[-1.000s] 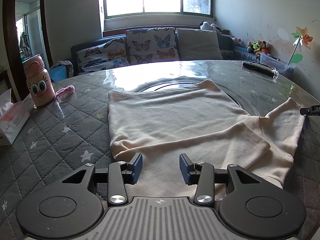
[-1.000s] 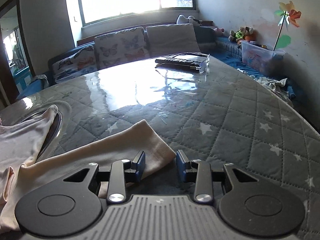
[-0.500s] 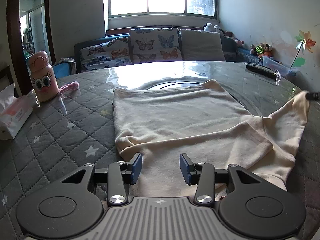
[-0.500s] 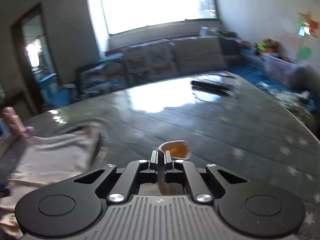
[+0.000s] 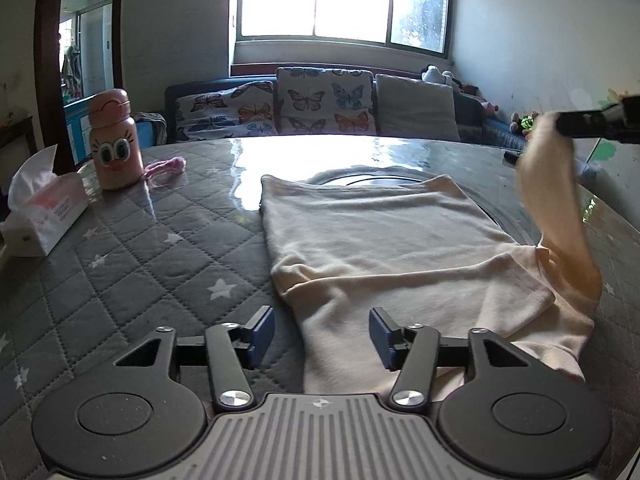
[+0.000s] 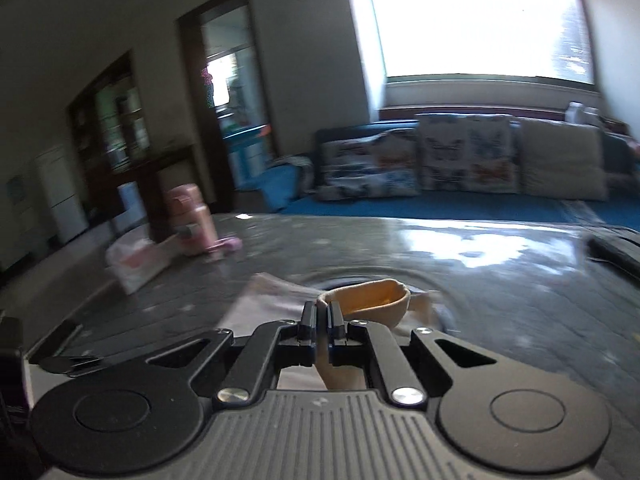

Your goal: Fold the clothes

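On the table (image 5: 120, 264) the cream shirt (image 5: 384, 248) lies flat, one sleeve (image 5: 556, 208) already folded across its body. Its other sleeve is raised off the surface by the right gripper (image 6: 320, 320), whose fingers are closed on the cuff. Open and empty, the left gripper (image 5: 322, 332) hovers over the near edge. Judging by this, the step in hand is the second sleeve fold; next the right should carry the cuff across the body, lay it flat and release.
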Demonstrator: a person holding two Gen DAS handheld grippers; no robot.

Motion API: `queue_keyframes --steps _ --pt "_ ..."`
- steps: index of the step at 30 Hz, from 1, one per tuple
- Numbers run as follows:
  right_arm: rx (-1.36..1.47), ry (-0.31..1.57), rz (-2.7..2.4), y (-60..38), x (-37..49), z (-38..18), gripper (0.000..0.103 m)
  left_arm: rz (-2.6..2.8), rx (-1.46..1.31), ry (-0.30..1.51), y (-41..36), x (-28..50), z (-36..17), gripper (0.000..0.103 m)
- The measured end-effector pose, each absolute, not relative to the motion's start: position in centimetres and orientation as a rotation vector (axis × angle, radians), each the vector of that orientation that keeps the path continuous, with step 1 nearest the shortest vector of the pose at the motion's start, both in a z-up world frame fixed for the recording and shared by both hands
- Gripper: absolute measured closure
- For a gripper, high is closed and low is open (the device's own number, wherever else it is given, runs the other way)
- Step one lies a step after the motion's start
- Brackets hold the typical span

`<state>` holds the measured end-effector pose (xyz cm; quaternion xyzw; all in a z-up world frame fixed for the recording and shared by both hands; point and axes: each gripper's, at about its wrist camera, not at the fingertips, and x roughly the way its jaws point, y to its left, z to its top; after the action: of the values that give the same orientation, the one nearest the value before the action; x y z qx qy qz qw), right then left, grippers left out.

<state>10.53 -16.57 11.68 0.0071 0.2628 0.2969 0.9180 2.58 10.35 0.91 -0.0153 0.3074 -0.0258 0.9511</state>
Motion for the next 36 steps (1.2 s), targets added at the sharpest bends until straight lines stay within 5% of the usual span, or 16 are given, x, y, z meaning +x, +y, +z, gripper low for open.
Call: queue_keyframes --steps 9,27,32,36 --pt "-0.077 0.590 0.778 -7.2 9.4 9.8 0.099 -0.037 -0.043 0.584 12.2 1.1 0.9 0.012" --pt "-0.186 0.719 0.731 -12.3 8.5 6.6 0.078 -0.017 -0.028 0.569 11.3 2.0 1.4 0.011" --pt "-0.179 0.803 0.656 -16.2 8.4 3.7 0.078 -0.036 -0.001 0.569 9.9 2.8 1.4 0.020" --pt "-0.208 0.809 0.627 -17.6 7.6 2.2 0.077 -0.058 0.045 0.572 8.8 2.8 1.3 0.048"
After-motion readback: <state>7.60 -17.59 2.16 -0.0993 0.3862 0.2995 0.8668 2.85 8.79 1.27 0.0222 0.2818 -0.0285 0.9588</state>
